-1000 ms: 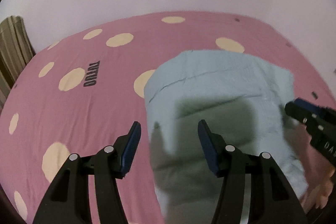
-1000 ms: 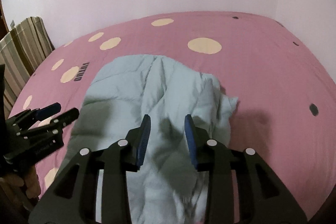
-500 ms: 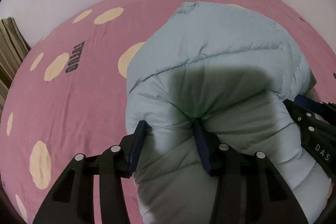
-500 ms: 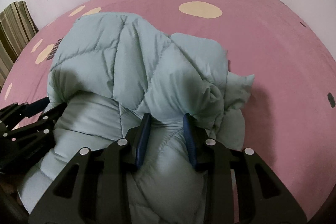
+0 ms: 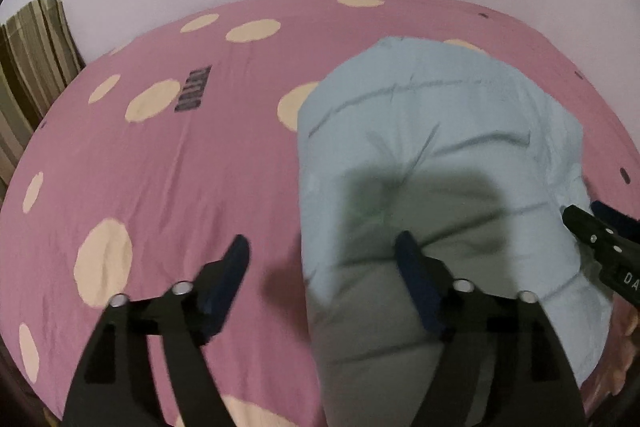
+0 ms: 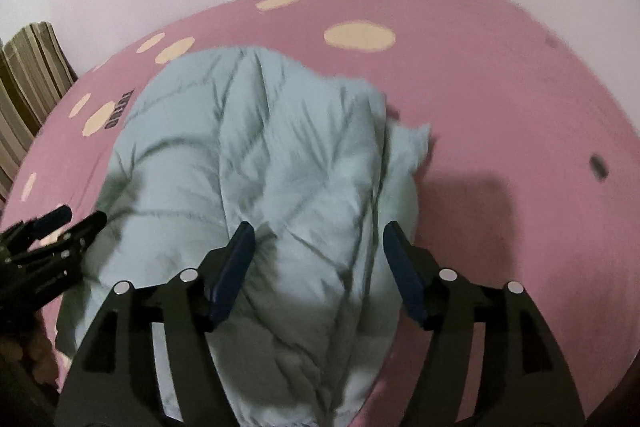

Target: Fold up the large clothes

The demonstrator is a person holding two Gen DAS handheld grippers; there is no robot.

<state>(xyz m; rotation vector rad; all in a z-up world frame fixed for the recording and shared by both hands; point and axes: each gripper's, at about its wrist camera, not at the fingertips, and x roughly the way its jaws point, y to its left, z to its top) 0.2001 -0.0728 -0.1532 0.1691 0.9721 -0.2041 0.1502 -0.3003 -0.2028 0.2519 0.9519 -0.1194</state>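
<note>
Both sets of jaws now stand wide open and empty; half a second ago each pinched the pale blue puffer jacket (image 5: 436,155). The left gripper (image 5: 322,263) straddles its left edge. The right gripper (image 6: 318,251) hovers above its middle. Released, the jacket lies doubled over on the pink spotted bed (image 5: 168,163), so this fold looks finished.

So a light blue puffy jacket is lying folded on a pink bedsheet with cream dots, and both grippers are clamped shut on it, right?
Not quite. Both the left gripper and right gripper are open, jaws spread wide, as each wrist view shows. The rest holds: the light blue puffy jacket lies folded on the pink bedsheet with cream dots.
</note>
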